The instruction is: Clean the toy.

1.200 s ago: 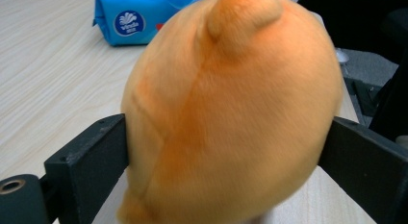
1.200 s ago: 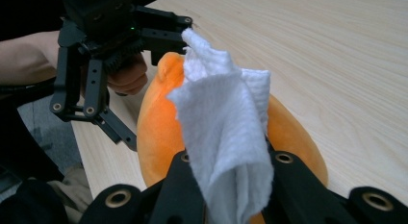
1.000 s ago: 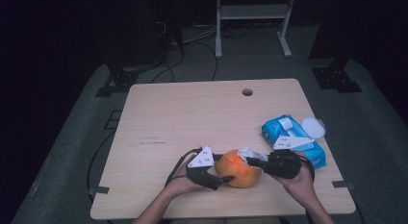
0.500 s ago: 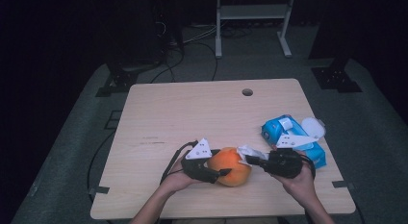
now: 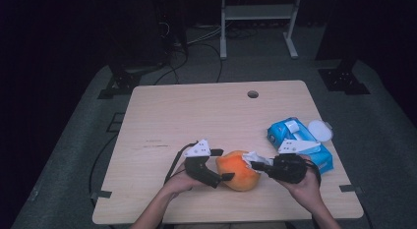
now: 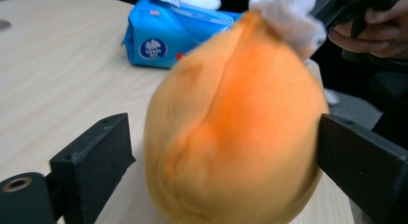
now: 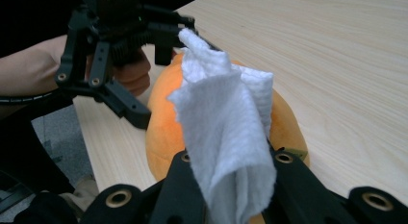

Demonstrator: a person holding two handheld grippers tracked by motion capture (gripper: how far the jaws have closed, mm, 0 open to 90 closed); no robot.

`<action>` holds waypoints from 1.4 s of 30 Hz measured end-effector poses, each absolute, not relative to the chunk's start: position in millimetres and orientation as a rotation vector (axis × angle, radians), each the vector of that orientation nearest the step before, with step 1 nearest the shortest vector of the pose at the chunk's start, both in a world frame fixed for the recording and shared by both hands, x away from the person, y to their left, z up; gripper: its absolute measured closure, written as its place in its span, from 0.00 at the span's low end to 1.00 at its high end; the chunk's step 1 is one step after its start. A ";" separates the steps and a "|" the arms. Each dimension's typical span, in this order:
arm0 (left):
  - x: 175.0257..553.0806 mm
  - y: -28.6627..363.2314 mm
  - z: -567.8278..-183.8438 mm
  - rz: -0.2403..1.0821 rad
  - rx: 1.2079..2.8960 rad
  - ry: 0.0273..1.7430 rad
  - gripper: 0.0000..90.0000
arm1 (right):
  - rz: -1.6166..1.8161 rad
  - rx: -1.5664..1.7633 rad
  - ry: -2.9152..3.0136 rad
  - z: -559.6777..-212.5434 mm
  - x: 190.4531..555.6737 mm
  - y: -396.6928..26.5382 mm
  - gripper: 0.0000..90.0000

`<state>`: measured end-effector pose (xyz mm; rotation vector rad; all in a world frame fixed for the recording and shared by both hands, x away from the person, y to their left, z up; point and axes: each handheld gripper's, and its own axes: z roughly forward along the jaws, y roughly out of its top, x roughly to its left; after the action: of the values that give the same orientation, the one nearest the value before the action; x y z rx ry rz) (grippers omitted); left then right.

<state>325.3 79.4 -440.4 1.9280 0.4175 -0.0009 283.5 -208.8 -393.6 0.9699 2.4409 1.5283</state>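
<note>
Wiping step: right gripper (image 5: 259, 166) jaws clamp a white wipe (image 7: 226, 132) at the orange fruit's (image 5: 238, 170) two o'clock, left gripper (image 5: 222, 165) jaws, just opened wide, straddle it; next, regrip.

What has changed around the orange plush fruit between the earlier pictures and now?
The left gripper has just opened its jaws and let go of the round orange plush fruit, which now sits loose between them. The right gripper stays shut on the white wipe against the fruit. The blue wipes pack has not moved.
</note>
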 end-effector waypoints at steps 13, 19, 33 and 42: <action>307.4 66.3 -425.0 0.092 1.956 0.332 0.25 | 1.539 1.019 2.382 -390.7 284.1 -219.1 0.92; 311.1 78.4 -417.0 0.079 1.987 0.349 0.27 | 1.538 0.998 2.385 -390.0 283.1 -214.6 0.92; 316.3 74.7 -429.9 0.078 1.945 0.478 0.29 | 1.475 0.923 2.445 -394.6 280.3 -197.8 0.92; 317.8 72.3 -430.5 0.066 1.926 0.533 0.25 | 1.425 0.960 2.442 -401.6 280.1 -200.8 0.92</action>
<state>317.8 72.3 -430.5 1.9260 0.5328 0.0661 280.1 -200.8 -401.6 0.9601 2.4422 1.4251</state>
